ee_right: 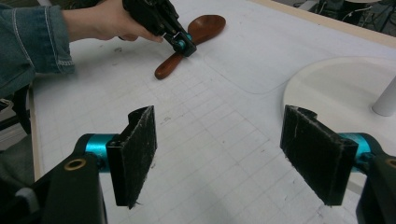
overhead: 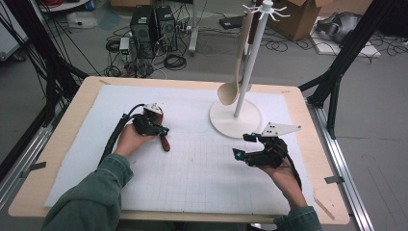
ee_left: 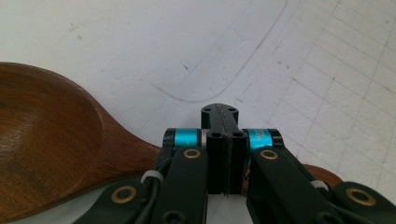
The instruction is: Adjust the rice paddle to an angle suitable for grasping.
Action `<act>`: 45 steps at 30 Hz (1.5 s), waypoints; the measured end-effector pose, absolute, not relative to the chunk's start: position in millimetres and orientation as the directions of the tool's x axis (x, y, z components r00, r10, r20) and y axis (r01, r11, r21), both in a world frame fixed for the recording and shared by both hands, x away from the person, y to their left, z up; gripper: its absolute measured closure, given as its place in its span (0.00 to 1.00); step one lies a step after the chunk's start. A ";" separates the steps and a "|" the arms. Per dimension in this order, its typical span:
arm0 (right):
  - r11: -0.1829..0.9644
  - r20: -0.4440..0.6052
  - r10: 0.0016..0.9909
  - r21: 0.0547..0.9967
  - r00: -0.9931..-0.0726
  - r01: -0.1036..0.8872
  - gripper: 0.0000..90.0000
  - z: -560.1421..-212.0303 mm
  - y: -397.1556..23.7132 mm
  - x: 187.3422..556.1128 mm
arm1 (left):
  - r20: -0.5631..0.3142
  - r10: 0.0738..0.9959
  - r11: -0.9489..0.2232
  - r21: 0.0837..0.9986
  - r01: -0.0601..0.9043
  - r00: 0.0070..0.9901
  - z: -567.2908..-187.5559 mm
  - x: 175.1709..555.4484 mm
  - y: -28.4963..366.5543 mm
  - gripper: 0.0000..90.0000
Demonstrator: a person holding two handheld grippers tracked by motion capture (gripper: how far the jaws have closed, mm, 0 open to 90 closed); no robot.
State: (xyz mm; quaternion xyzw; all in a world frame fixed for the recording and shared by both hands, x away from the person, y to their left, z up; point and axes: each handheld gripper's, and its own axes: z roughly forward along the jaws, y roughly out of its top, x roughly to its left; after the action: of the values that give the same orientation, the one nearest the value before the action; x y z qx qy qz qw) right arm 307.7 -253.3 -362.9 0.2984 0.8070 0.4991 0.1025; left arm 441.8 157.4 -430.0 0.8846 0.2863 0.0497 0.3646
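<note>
A dark brown wooden spoon (overhead: 165,141) lies on the white gridded mat (overhead: 192,178), left of centre. My left gripper (overhead: 164,130) is shut, its tips down over the spoon's handle. In the left gripper view the two jaws (ee_left: 219,111) meet with no gap, and the spoon (ee_left: 51,140) runs across behind them, so nothing sits between the pads. My right gripper (overhead: 243,146) hovers over the mat's right front with its jaws wide open and empty (ee_right: 224,154). From there I see the left gripper (ee_right: 186,45) at the spoon (ee_right: 205,24).
A white rack (overhead: 252,53) on a round base (overhead: 226,126) stands at the back right of the mat; a pale wooden spoon (overhead: 235,77) hangs from it. The base (ee_right: 336,84) lies close to my right jaw. Black frame posts flank the table; cables and computers lie on the floor beyond.
</note>
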 end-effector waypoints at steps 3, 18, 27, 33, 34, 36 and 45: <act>0.326 0.134 0.582 0.865 -0.802 0.381 0.29 -363.0 -252.3 307.5 | -0.128 0.549 -0.556 0.682 0.475 0.826 -431.1 439.2 160.0 1.00; 0.336 0.129 0.571 0.864 -0.811 0.374 0.29 -364.1 -245.3 309.4 | -0.128 0.535 -0.540 0.708 0.455 0.835 -427.7 428.3 171.9 1.00; 0.335 0.135 0.573 0.862 -0.808 0.381 0.29 -364.0 -245.4 309.0 | -0.129 0.540 -0.531 0.714 0.455 0.832 -425.1 426.9 175.8 1.00; 0.333 0.132 0.572 0.865 -0.810 0.376 0.29 -364.2 -246.3 309.3 | -0.119 0.537 -0.537 0.716 0.447 0.835 -422.9 422.2 182.1 1.00; 0.332 0.136 0.574 0.863 -0.808 0.381 0.29 -363.9 -246.3 308.9 | -0.117 0.539 -0.540 0.712 0.449 0.834 -423.9 420.4 183.7 1.00; 0.334 0.135 0.573 0.862 -0.809 0.380 0.29 -364.1 -245.7 308.9 | -0.120 0.544 -0.532 0.716 0.452 0.830 -426.6 417.7 186.8 1.00; 0.341 0.133 0.569 0.859 -0.811 0.381 0.29 -364.8 -241.4 309.5 | -0.125 0.535 -0.542 0.708 0.453 0.836 -430.8 411.0 188.5 1.00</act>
State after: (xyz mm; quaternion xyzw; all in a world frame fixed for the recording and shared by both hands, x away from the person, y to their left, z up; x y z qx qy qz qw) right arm 309.5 -241.4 -364.8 0.2920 0.8133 0.4940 0.0955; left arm 411.0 188.5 -430.8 0.8766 0.2817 0.0528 0.3866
